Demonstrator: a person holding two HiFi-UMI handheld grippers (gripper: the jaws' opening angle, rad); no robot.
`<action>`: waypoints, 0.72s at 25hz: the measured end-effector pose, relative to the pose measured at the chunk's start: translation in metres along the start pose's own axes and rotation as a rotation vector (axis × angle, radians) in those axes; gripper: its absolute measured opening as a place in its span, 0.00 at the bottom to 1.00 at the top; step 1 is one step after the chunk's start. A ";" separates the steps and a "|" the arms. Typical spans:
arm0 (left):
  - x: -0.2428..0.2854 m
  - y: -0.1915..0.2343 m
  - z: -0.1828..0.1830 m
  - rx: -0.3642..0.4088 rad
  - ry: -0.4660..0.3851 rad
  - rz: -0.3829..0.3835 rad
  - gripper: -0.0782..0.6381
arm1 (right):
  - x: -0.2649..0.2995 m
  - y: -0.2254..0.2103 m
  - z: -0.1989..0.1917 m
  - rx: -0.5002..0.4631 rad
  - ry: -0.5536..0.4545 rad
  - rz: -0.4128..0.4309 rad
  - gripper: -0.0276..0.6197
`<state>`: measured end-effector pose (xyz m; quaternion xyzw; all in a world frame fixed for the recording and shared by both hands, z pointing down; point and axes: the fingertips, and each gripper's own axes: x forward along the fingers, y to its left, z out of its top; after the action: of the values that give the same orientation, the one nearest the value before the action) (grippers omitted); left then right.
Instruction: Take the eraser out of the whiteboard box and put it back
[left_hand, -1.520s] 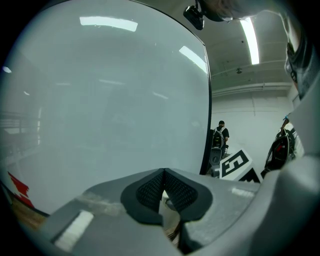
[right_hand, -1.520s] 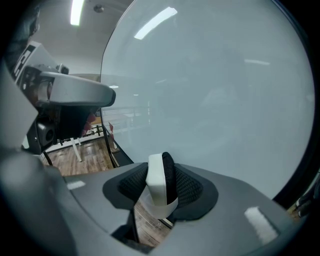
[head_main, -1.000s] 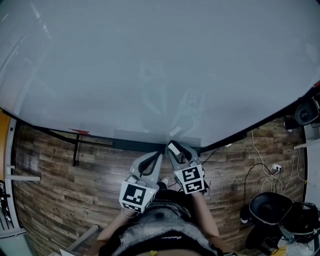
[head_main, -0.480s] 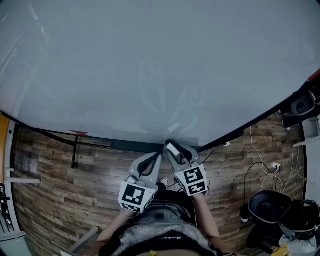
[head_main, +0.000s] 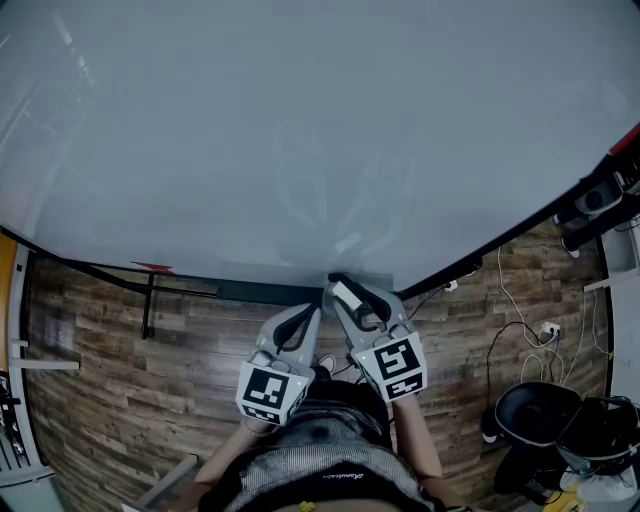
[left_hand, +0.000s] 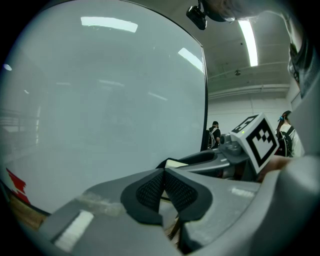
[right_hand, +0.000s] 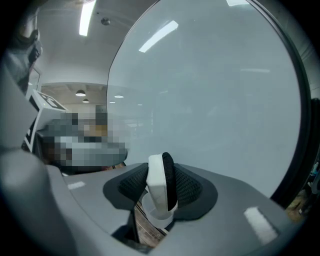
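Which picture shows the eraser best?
The right gripper view: the eraser stands big and close, clamped in the right gripper. The head view shows it tiny; the left gripper view shows only its pale end.

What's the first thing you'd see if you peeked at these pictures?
The huge whiteboard fills almost the whole head view, with wood floor below it. Right at its bottom edge, the right gripper has its jaws clamped on a white and black eraser. The left gripper sits beside it with jaws shut and nothing in them.
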<state>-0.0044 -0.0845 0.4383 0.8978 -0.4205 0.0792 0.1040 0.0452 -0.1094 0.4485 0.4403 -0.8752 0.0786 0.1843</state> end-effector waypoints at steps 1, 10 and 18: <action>0.000 -0.001 0.000 -0.002 0.003 0.000 0.11 | -0.003 0.000 0.004 -0.003 -0.006 0.001 0.29; 0.003 -0.003 -0.001 0.000 -0.005 0.002 0.11 | -0.020 0.002 0.033 -0.013 -0.026 0.005 0.29; 0.004 -0.005 -0.003 -0.001 -0.001 0.000 0.11 | -0.031 0.005 0.054 -0.025 -0.044 0.011 0.29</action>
<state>0.0016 -0.0839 0.4417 0.8979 -0.4204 0.0784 0.1043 0.0447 -0.0996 0.3872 0.4347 -0.8824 0.0587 0.1698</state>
